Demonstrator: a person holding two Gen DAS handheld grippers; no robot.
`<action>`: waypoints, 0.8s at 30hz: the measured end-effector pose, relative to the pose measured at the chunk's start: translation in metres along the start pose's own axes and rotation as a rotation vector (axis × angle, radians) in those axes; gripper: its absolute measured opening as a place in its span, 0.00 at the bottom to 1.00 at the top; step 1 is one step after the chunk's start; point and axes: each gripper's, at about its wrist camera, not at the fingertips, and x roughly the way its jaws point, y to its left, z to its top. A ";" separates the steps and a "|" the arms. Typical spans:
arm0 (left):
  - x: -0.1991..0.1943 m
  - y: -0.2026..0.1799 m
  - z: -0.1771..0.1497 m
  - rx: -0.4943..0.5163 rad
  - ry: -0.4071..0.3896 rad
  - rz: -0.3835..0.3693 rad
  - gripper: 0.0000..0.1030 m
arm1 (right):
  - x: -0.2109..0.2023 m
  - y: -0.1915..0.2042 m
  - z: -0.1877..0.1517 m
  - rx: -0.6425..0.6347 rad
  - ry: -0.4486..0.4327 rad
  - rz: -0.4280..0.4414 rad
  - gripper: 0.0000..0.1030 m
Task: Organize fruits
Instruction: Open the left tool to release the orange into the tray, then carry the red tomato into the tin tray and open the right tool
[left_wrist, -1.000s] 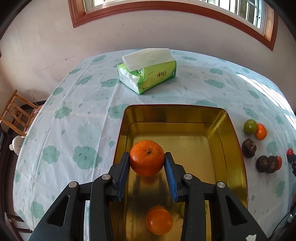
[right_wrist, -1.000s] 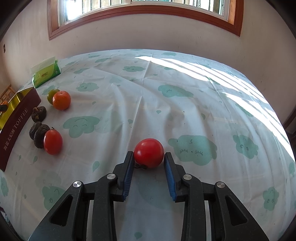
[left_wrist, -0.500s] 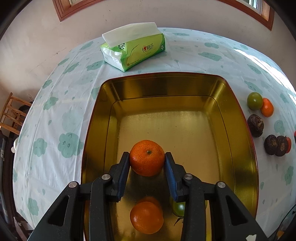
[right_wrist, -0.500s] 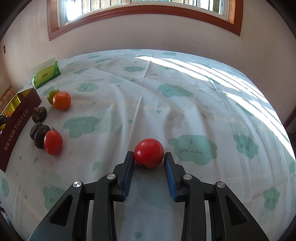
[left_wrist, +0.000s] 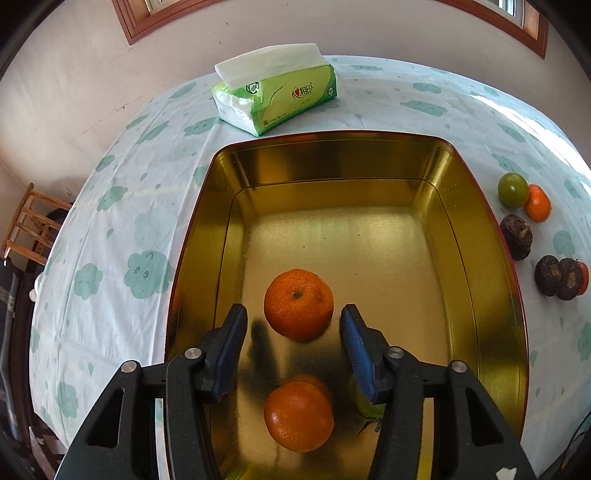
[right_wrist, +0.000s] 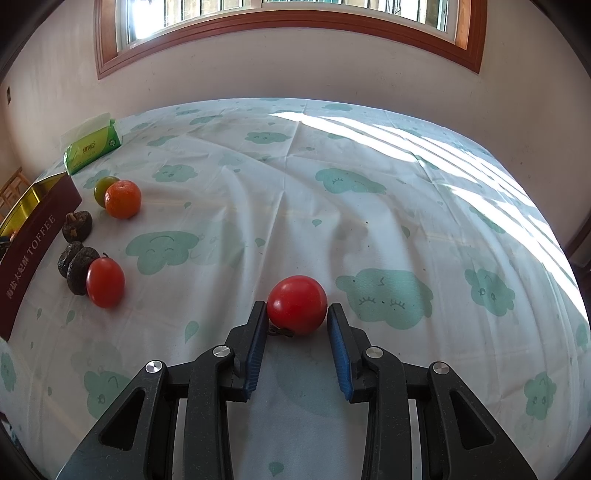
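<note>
Two grippers are at work, and the coming move turns on the left gripper (left_wrist: 293, 345): its jaws have just been opening, and the tangerine (left_wrist: 298, 303) sits between them on the floor of the gold tin (left_wrist: 495, 295), with a clear gap to each blue pad. We judge the fruit released; it lies straight ahead of the tool, so the gripper should back off along its own line without brushing it. A round fruit has no long axis to mind, but it may roll on the smooth metal.

Our right gripper (right_wrist: 297, 314) has its pads narrowed onto a red tomato (right_wrist: 297, 304), above the cloud-print tablecloth (right_wrist: 369, 229) and well apart from the tin, which lies off to its left. We judge that hand is next to carry across.

Counting inside the tin: two tangerines, the second (left_wrist: 298, 415) nearer us, plus one greenish fruit (left_wrist: 365, 404) half hidden behind the right finger. Outside it, just beside the tin's wall: one green fruit (right_wrist: 103, 188), one tangerine (right_wrist: 122, 199), three dark wrinkled fruits (right_wrist: 77, 226), and one more red tomato (right_wrist: 105, 282). One tissue pack (left_wrist: 275, 94) sits beyond the tin.
</note>
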 end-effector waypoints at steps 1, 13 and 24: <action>-0.002 -0.001 -0.001 0.000 -0.007 -0.005 0.53 | 0.000 -0.001 0.000 0.002 0.000 0.002 0.33; -0.067 -0.006 -0.014 -0.059 -0.133 -0.011 0.64 | 0.000 0.000 0.000 0.001 0.000 0.001 0.33; -0.105 0.005 -0.036 -0.157 -0.202 0.010 0.68 | 0.000 0.000 0.000 0.000 0.000 0.000 0.33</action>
